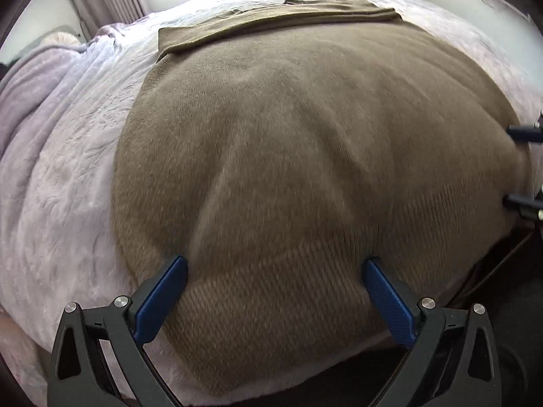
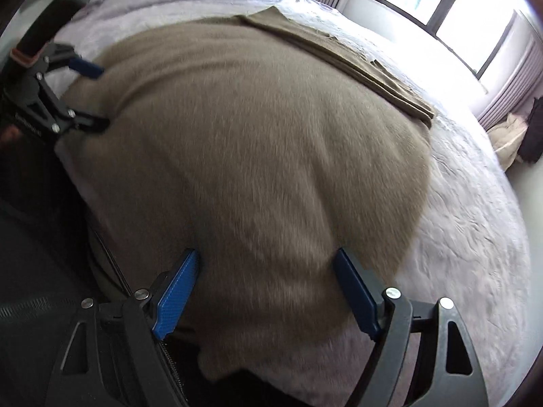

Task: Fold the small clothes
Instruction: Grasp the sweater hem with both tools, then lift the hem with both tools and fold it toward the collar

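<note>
The brown knitted garment (image 1: 305, 156) lies spread flat on a bed covered with a pale lilac plush blanket (image 1: 61, 176), its ribbed hem at the near edge of the mattress and a folded band of the same cloth (image 1: 271, 23) lying across its far end. Fisheye curvature bulges the cloth, and its surface is blurred in both views, so the knit texture reads clearly only near the hem. The lower part of the hem is hidden behind the gripper bodies in each view.

The left hand-held gripper (image 1: 275, 264) stands wide, its blue pads on either side of the hem region without closing on it; whether the pads touch the cloth cannot be told. The right hand-held gripper (image 2: 266, 256) is likewise spread wide over the near edge of the garment (image 2: 254, 142). In the left wrist view only two dark fingertips of the right gripper show, cut off at the frame's right edge.

The blanket (image 2: 475, 237) covers the whole bed. Beyond it, a bright window (image 2: 441, 10) is overexposed, and grey pleated curtains (image 2: 509, 84) hang beside it. A cream-coloured soft bundle (image 2: 509, 135) lies on the floor near the curtains, too small to identify.
</note>
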